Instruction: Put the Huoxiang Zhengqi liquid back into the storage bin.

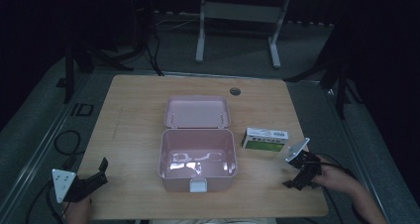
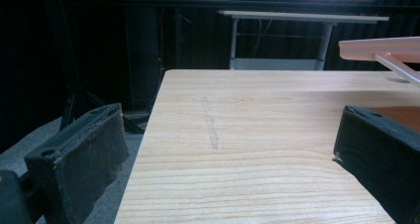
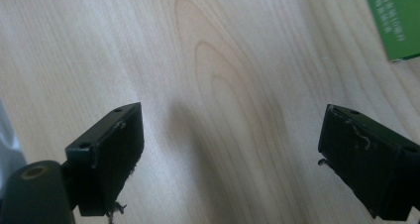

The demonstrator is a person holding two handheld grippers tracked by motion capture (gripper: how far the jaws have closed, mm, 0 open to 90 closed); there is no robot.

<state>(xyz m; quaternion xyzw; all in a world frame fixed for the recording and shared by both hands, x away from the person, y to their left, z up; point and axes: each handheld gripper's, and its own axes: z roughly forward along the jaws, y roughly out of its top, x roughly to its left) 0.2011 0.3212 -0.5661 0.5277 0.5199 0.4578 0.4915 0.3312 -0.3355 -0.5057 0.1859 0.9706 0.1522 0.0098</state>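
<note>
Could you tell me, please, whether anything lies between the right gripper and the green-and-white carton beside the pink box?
Nothing visible does. The right gripper is open at the table's right edge, and the green-and-white carton lies apart from it with bare wood between. The open pink box sits on the carton's other side, out of that path.

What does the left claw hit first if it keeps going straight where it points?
Probably nothing soon. The left claw, open, looks along bare table towards its far edge. The pink box lid sits off to the right of that line, though depth is hard to judge.
</note>
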